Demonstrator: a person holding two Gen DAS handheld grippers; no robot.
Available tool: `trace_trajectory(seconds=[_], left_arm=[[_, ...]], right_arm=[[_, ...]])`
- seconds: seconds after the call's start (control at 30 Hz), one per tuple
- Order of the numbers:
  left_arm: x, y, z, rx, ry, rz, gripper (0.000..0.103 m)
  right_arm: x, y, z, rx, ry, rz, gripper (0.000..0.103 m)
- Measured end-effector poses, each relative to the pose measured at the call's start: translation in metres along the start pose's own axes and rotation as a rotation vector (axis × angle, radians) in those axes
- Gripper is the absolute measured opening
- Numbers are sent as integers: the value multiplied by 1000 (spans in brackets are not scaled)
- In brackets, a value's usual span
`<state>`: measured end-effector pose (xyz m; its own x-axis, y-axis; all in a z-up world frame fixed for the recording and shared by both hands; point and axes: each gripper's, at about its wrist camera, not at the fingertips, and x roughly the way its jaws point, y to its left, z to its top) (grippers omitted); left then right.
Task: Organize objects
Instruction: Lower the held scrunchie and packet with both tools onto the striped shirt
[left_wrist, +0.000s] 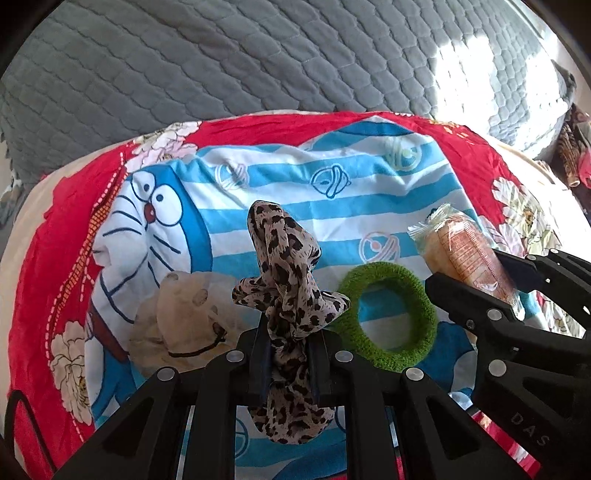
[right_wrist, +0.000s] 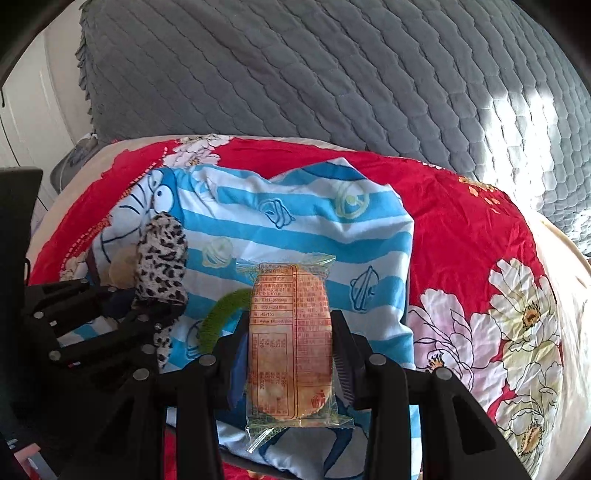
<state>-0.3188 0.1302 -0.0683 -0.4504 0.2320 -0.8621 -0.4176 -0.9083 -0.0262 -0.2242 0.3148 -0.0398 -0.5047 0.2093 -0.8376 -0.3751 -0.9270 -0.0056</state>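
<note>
We see only part of most things here. The green ring is whole in the left view, but in the right view just a green arc shows, the rest behind the snack and the right tongs. A pale sheer scrunchie lies at left, its near edge cut off by the left tongs; in the right view it's barely a beige patch behind the leopard scrunchie. Print on the snack wrapper is too small to read. At far right of the left view some dark patterned stuff sits at the lens rim, can't tell what.

Left tongs are clenched on the leopard scrunchie: fabric is pinched between both fingers, one bunch standing up beyond the tips, another hanging below toward the camera. Right tongs are clamped on the snack, a flat clear-wrapped pack held lengthwise, top end poking past the fingertips, bottom seal hanging under them.

Both held things are up over the striped blue cartoon cloth, which lies on a red floral quilt w/ a grey quilted cover behind. The green ring lies flat on the cloth, between the two tongs, just beside the left pair's right finger. The two tongs are near each other, not touching.
</note>
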Motion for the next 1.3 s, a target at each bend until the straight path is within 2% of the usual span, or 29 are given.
trace_trajectory(seconds=[0.9, 1.3], left_arm=[[26, 13, -3, -17, 32, 24, 16], [28, 11, -4, -9, 24, 33, 20]], right_arm=[[31, -8, -10, 35, 39, -39, 41], [33, -6, -11, 28, 41, -41, 41]])
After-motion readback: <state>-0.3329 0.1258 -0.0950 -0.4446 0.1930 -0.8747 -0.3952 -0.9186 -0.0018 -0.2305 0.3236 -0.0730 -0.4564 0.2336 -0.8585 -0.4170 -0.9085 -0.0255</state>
